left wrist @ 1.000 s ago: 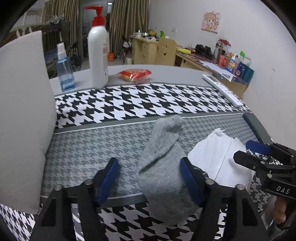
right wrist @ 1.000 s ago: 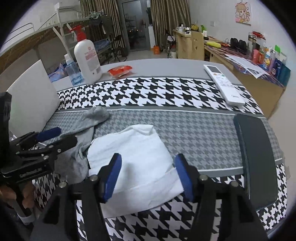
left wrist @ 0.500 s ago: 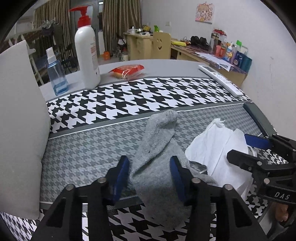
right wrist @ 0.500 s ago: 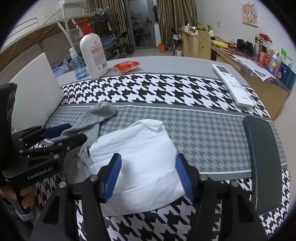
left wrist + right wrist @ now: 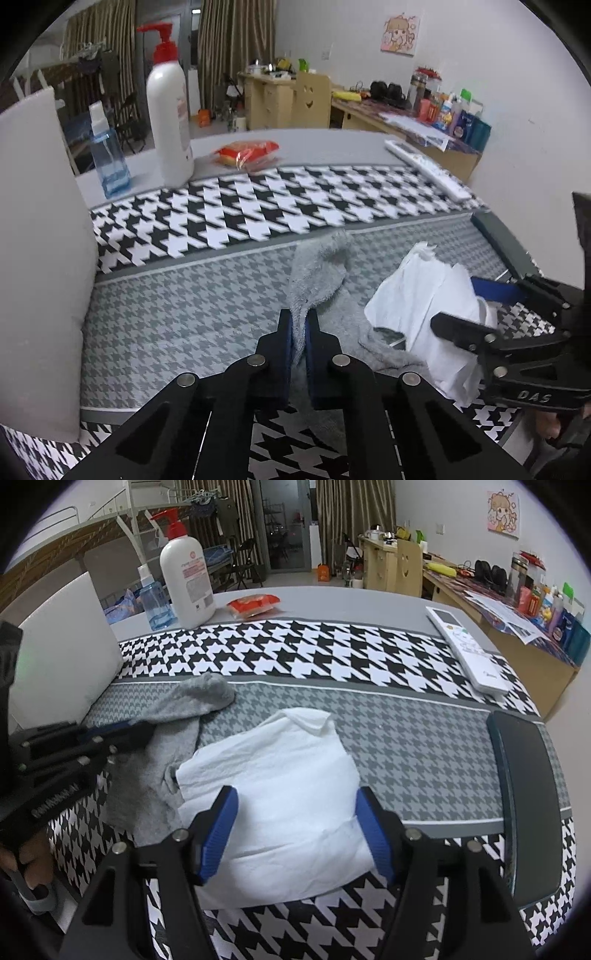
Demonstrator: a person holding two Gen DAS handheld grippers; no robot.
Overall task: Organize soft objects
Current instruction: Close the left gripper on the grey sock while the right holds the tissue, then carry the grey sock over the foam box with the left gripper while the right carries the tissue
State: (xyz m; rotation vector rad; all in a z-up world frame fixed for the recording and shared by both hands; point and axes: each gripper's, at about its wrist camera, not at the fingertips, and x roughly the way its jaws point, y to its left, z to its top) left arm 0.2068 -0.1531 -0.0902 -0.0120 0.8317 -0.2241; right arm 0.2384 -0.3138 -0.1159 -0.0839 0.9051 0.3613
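A grey sock (image 5: 321,266) lies on the houndstooth cloth (image 5: 184,295), toe pointing away. My left gripper (image 5: 299,332) is shut on the sock's middle, bunching it between the blue pads. The sock also shows in the right wrist view (image 5: 177,716) with the left gripper (image 5: 122,734) on it. A white cloth (image 5: 280,775) lies to the sock's right, overlapping its cuff. My right gripper (image 5: 295,812) is open, its blue pads on either side of the white cloth's near part. It also shows in the left wrist view (image 5: 476,306) over the white cloth (image 5: 417,291).
A grey cushion (image 5: 33,240) stands at the left. A lotion pump bottle (image 5: 168,103), a blue spray bottle (image 5: 107,155) and a red snack packet (image 5: 247,151) stand at the back. A white remote (image 5: 469,650) and a black pad (image 5: 524,794) lie to the right.
My left gripper has closed from wide open onto the grey sock and pinched it together. My right gripper has stayed open over the white cloth, moving slightly forward.
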